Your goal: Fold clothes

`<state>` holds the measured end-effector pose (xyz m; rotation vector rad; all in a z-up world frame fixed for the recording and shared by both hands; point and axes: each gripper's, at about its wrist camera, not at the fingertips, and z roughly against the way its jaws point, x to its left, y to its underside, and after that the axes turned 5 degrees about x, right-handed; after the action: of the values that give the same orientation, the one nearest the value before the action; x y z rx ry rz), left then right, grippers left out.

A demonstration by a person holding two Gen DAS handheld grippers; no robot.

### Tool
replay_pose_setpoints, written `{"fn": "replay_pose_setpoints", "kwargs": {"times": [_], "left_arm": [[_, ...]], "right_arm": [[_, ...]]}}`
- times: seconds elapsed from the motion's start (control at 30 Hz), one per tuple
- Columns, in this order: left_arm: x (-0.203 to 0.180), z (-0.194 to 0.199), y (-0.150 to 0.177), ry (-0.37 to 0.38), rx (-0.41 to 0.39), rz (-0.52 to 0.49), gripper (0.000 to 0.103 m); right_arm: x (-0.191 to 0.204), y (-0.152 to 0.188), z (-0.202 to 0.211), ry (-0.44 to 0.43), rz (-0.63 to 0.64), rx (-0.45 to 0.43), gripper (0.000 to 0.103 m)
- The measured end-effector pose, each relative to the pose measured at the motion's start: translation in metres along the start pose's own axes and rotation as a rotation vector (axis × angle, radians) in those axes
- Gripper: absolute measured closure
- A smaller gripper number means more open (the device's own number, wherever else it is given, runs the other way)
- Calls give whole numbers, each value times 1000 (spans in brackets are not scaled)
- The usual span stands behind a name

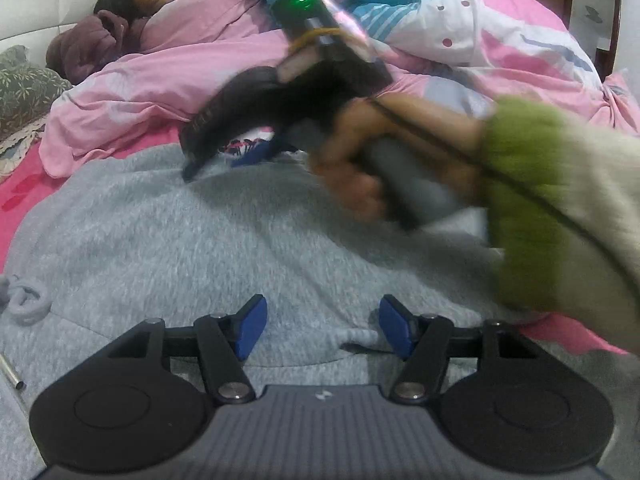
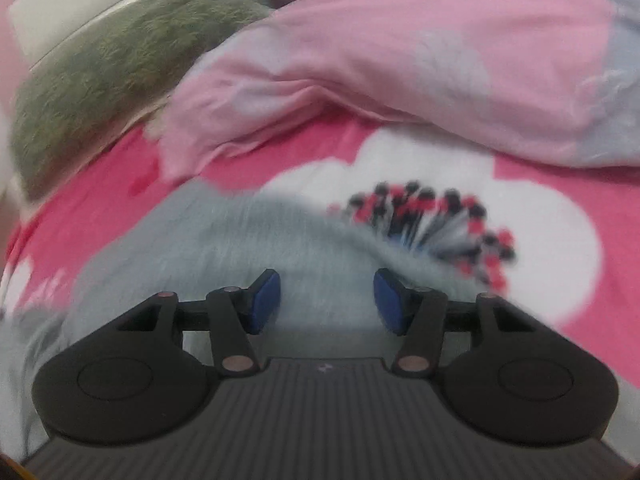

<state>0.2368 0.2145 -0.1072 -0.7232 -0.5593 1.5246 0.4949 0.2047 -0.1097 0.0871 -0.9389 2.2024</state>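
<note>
A grey fleece sweatshirt (image 1: 208,240) lies spread on the bed. My left gripper (image 1: 322,328) hovers low over its near part, blue pads apart and nothing pressed between them; a pale drawstring (image 1: 356,334) runs by the right pad. Further back my right gripper (image 1: 220,164), blurred, is held by a hand (image 1: 352,168) in a green-cuffed sleeve and points down at the garment's far edge. In the right wrist view that gripper (image 2: 326,300) stands open over the grey sweatshirt (image 2: 240,240) near its far hem.
A person (image 1: 132,4) lies under a pink quilt (image 1: 168,80) at the back left. A green patterned pillow (image 1: 24,84) sits at the left. The pink flowered sheet (image 2: 540,232) shows beyond the garment. A metal tube (image 1: 12,376) lies at the left edge.
</note>
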Motion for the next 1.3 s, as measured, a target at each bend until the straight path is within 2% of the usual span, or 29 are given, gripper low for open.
{"fn": "replay_pose_setpoints", "kwargs": {"times": [0.07,0.1,0.17,0.23,0.3,0.43,0.57,0.67,0.77,0.87,0.97,1.07,1.13,1.2,1.3], "left_arm": [[-1,0,0,-4,-2,-7,39],[-2,0,0,-4,-3,-8,39],[-1,0,0,-1,-4,-6,39],[-1,1,0,3,-6,-2,39],[1,1,0,7,-7,4,39],[3,0,-1,16,-8,13,38],[7,3,-2,39,-14,38,38],[15,16,-7,45,-4,97,37],[20,42,-14,19,11,148,37],[26,97,-16,0,-17,180,37],[45,167,-15,-20,-62,241,36],[70,239,-1,-64,-140,310,26],[84,272,15,-108,-153,337,24],[95,283,35,-146,-124,364,23],[107,273,66,-174,-61,439,24]], "right_arm": [[-16,-11,2,-59,-145,-44,50],[-24,-15,3,-61,-213,-61,49],[-35,-20,6,7,-308,-57,50],[-45,-18,22,19,-400,-64,50],[-51,-10,53,4,-452,-88,50],[-44,29,157,-42,-469,-160,49],[-29,110,294,-159,-541,-274,45],[-7,197,389,-201,-609,-394,37],[19,277,454,-137,-637,-451,35],[43,347,508,-68,-647,-497,34],[67,386,526,-54,-602,-534,33],[92,410,522,-40,-506,-546,31],[108,423,511,-30,-435,-528,30],[125,434,488,-13,-359,-485,29],[149,448,449,60,-276,-414,29]]}}
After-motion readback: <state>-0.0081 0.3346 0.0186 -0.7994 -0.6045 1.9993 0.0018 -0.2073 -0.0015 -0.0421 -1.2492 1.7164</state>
